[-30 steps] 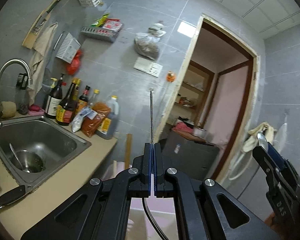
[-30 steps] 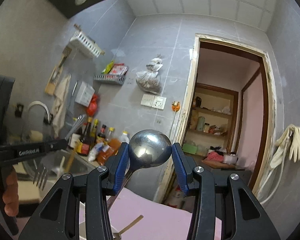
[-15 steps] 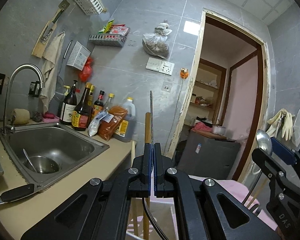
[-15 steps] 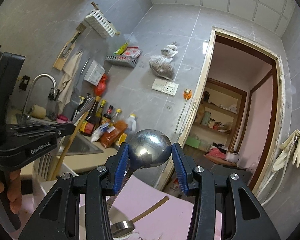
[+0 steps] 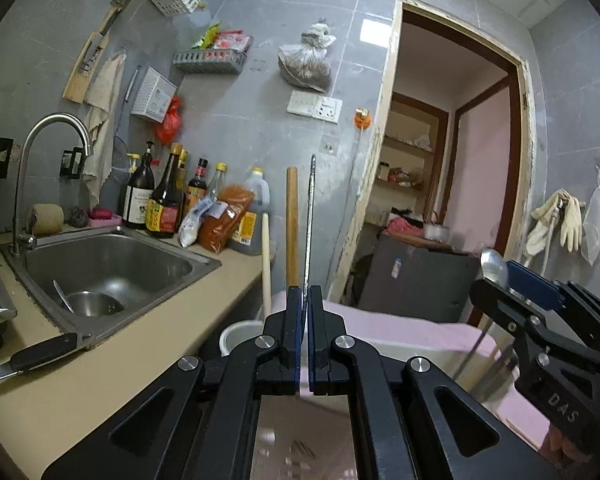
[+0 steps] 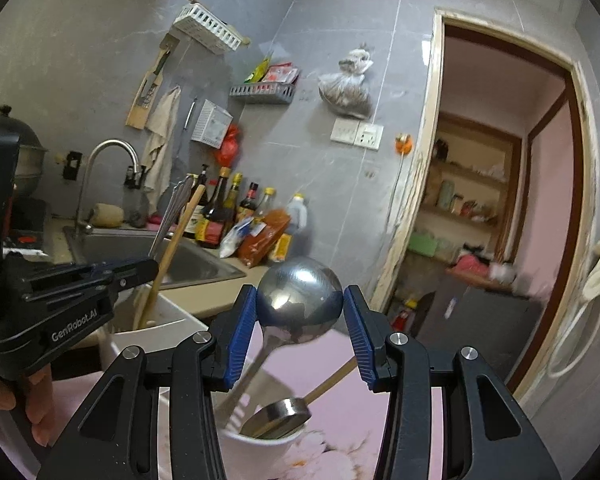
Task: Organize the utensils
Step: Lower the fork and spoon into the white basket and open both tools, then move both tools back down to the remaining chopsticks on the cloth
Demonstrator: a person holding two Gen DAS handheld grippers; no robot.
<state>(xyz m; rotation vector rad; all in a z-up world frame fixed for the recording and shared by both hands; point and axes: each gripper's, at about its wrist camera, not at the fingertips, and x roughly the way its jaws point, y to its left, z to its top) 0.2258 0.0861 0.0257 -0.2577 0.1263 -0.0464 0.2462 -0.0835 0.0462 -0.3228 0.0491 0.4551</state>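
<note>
My left gripper (image 5: pixel 305 296) is shut on a thin metal fork (image 5: pixel 310 216) that stands upright, seen edge-on; its handle end shows in the right wrist view (image 6: pixel 172 208). My right gripper (image 6: pixel 300 316) is shut on the bowl of a steel spoon (image 6: pixel 300 300), also visible in the left wrist view (image 5: pixel 494 266). Below the spoon is a white holder cup (image 6: pixel 256 456) with a small ladle (image 6: pixel 278 420) in it. A second white cup (image 6: pixel 156 332) holds wooden chopsticks (image 6: pixel 172 252), right by the left gripper (image 6: pixel 140 270).
A steel sink (image 5: pixel 100 264) with a bowl and a tap (image 5: pixel 56 128) lies left. Sauce bottles (image 5: pixel 168 200) stand along the wall. A knife (image 5: pixel 28 360) lies on the beige counter (image 5: pixel 100 380). A pink cloth (image 6: pixel 340 396) covers the surface under the cups. A doorway (image 5: pixel 452 180) is right.
Both grippers have come down with their utensils. The white cups, chopsticks and ladle have come into view below them. Both grips are unchanged.
</note>
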